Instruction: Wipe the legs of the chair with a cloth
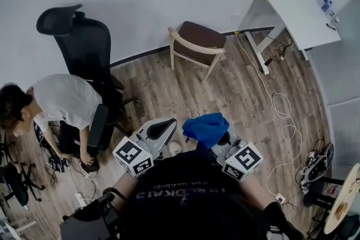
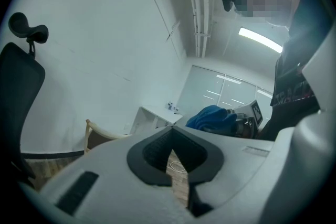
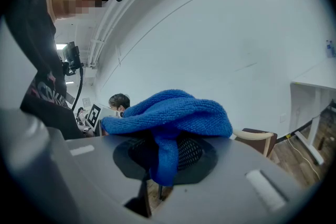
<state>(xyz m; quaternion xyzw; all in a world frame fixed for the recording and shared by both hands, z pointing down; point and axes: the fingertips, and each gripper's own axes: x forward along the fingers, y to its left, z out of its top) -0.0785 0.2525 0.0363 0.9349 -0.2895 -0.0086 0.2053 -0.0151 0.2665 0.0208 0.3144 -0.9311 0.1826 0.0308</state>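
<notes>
One blue cloth (image 1: pixel 206 127) in R hand-held gripper (image 3: pixel 161 161); L hand-held gripper (image 2: pixel 170 156) closed.

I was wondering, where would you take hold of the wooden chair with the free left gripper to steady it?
I'd grip the chair's curved back rail, coming from above on its near side. It is a thin, raised band facing us, unlike the broad brown seat. The left gripper, now shut, must open first.
</notes>
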